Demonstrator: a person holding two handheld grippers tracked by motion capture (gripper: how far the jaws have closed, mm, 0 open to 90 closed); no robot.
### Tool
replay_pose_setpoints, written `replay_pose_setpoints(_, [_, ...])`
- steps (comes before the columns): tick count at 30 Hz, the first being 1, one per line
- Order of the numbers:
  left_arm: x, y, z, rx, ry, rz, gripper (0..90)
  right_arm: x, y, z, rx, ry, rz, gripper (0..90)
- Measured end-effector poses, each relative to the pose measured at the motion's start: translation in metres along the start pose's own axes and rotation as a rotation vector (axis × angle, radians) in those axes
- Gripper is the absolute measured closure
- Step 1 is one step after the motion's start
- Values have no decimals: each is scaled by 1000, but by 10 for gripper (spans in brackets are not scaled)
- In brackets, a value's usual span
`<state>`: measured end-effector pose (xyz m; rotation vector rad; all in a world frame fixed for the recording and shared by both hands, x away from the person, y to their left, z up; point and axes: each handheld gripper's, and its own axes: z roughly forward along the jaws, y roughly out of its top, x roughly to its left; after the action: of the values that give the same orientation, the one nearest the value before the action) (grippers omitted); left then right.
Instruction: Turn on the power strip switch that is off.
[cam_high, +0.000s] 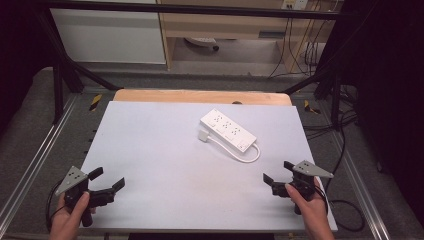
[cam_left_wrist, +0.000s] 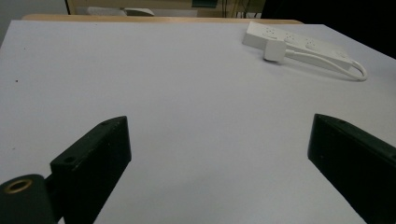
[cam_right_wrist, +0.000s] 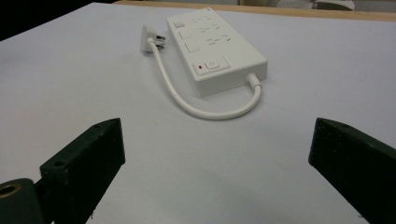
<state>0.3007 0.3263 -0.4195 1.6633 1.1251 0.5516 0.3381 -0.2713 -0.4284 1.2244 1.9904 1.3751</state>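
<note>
A white power strip lies on the white table top, right of centre and toward the back. Its short white cable loops round the near end, and its plug rests on the table beside the strip. My left gripper is held at the near left corner, open and empty. At the near right edge my right gripper is open too, with nothing between its jaws, pointing at the strip.
A wooden board edge runs along the back of the table. A black metal frame surrounds the table, with cables trailing on the floor at right. Cabinets stand beyond.
</note>
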Motion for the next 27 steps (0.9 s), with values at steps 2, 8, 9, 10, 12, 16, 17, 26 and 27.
replay_pose_setpoints(2, [0, 0, 0, 0, 0, 0, 61, 1, 4, 0, -3, 2, -13, 34])
replay_pose_setpoints(8, [0, 0, 1, 6, -1, 3, 61, 5, 18, 5, -11, 17, -35, 32])
replay_pose_setpoints(9, [0, 0, 1, 7, 0, 4, 61, 5, 20, 7, -15, 21, -31, 33])
replay_pose_setpoints(10, [0, 0, 1, 7, 0, 4, 61, 5, 22, 8, -23, 24, -26, 33])
replay_pose_setpoints(12, [0, 0, 1, 8, 0, 4, 61, 5, 24, 9, -24, 26, -26, 33])
replay_pose_setpoints(16, [0, -1, 1, 10, 2, -3, 61, 5, 32, 13, -35, 30, -31, 35])
replay_pose_setpoints(17, [0, -1, 1, 10, 3, -4, 61, 5, 34, 14, -39, 32, -31, 35])
replay_pose_setpoints(26, [1, -1, 1, 10, 0, -5, 61, 7, 53, 24, -57, 51, -39, 34])
replay_pose_setpoints(27, [1, -1, 1, 11, 0, -6, 61, 7, 55, 25, -59, 51, -43, 35])
